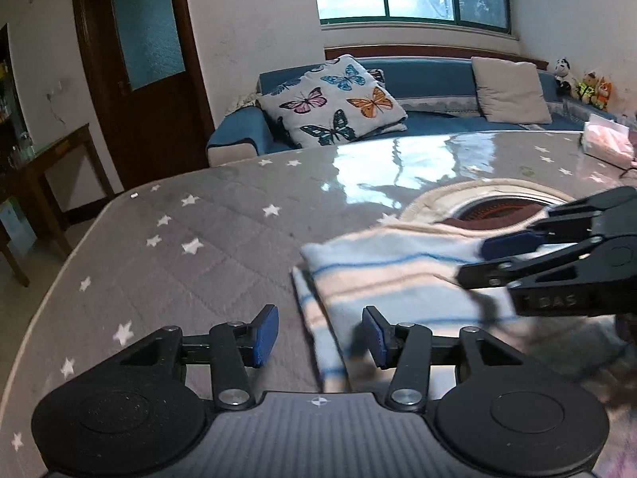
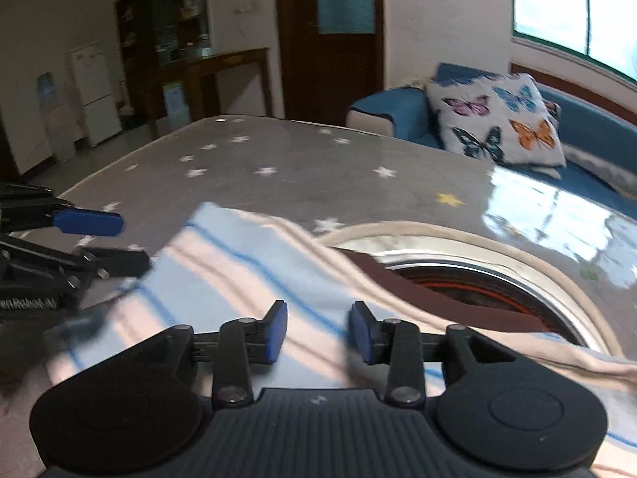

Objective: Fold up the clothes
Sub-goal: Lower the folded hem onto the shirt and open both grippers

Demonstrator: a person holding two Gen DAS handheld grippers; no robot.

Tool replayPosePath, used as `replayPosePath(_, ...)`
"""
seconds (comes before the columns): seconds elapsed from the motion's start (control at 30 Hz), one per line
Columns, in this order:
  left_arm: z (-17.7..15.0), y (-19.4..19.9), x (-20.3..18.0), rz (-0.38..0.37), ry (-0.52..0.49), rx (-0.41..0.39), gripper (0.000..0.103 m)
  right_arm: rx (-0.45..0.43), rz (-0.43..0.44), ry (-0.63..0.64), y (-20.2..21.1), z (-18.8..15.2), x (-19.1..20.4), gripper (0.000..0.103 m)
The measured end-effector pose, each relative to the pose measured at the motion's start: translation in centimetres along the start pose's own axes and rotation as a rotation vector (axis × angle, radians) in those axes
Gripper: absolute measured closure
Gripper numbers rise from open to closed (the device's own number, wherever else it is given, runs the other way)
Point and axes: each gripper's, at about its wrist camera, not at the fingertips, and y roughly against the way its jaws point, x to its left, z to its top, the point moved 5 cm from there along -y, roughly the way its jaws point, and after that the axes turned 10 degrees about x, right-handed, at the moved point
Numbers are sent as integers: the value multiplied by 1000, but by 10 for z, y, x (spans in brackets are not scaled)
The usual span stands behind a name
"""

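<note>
Both jaws are standing apart, gripping nothing: the left hand-held gripper [image 1: 320,334] is hovering at the striped cloth's [image 1: 398,275] left edge, the right hand-held gripper [image 2: 318,332] over its middle. The cloth is lying folded on the starred tabletop [image 1: 191,247], bare leftward.

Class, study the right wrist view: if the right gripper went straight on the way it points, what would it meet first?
Most likely the striped cloth: the right gripper has open fingers and tilts down over it. Beyond the cloth lie the round opening and the starred table cover, though depth is unclear.
</note>
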Motion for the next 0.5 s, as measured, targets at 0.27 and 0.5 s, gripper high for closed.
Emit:
replayPosePath(0.27, -21, 2, 8, 9, 45, 39, 51, -25, 44, 126, 11, -10, 48, 66)
replayPosePath(0.5, -18, 23, 5, -7, 82, -12, 51, -40, 47, 182, 18, -24, 68, 64)
